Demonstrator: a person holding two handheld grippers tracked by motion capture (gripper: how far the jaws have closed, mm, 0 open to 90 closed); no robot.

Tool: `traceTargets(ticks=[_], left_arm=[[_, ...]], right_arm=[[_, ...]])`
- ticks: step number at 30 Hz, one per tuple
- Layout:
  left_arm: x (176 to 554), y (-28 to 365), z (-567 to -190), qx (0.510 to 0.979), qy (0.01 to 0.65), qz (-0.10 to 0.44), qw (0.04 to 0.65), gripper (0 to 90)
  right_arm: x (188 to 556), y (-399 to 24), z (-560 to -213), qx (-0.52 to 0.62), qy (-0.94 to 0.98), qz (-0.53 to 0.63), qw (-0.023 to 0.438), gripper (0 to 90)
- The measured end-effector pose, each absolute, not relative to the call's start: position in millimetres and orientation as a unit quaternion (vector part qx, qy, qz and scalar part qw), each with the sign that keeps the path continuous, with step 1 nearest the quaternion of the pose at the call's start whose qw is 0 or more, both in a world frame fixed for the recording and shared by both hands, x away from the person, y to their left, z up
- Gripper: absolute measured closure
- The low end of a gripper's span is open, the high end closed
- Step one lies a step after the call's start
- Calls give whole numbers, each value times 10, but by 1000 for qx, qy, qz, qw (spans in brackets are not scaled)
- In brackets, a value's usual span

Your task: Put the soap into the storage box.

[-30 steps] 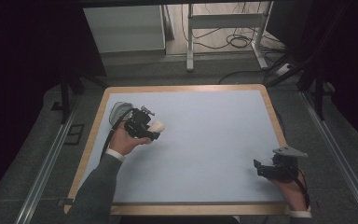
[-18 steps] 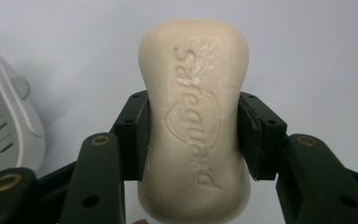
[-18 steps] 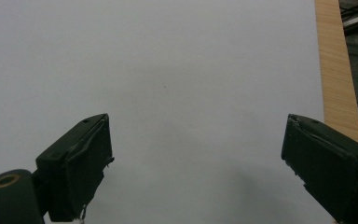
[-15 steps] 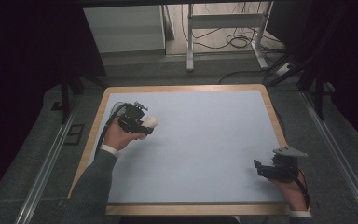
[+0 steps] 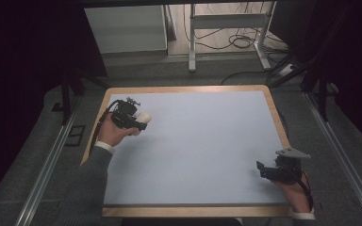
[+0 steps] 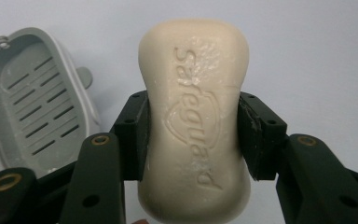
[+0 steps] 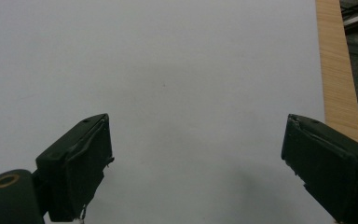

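Note:
A cream soap bar [image 6: 193, 116] with embossed lettering sits between the black pads of my left gripper [image 6: 193, 135], which is shut on its two long sides. Seen from above, the left gripper [image 5: 140, 123] holds the soap bar [image 5: 144, 116] above the far left part of the table. Beside the soap, at the left of the left gripper view, a grey slotted soap dish [image 6: 37, 102] lies on the mat. My right gripper [image 5: 264, 168] rests near the front right corner. Its jaws stand wide apart in the right gripper view [image 7: 196, 140], with nothing between them.
The table has a pale blue-grey mat [image 5: 202, 141] inside a wooden rim [image 5: 193, 88]. Metal rails [image 5: 47, 165] run along both sides. Beyond the far edge stand a white cabinet [image 5: 125, 30] and a metal frame [image 5: 226, 28] with cables on the floor.
My left hand has carried the soap to the left and a little farther away, and it now covers the grey dish in the high view. The right gripper has stayed put.

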State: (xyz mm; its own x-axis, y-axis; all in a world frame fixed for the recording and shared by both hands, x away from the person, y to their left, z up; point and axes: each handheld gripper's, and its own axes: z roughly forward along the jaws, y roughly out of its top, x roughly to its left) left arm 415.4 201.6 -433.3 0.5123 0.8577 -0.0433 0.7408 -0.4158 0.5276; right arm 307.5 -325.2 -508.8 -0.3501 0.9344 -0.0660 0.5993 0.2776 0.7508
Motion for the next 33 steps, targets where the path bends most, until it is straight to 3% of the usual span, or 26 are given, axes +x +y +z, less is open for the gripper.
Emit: traceTargets(ticks=[33], left_arm=[[4454, 2492, -4334, 787, 548, 126, 253, 495]], right_arm=[[3083, -3276, -5098, 510, 754, 321, 260, 83]])
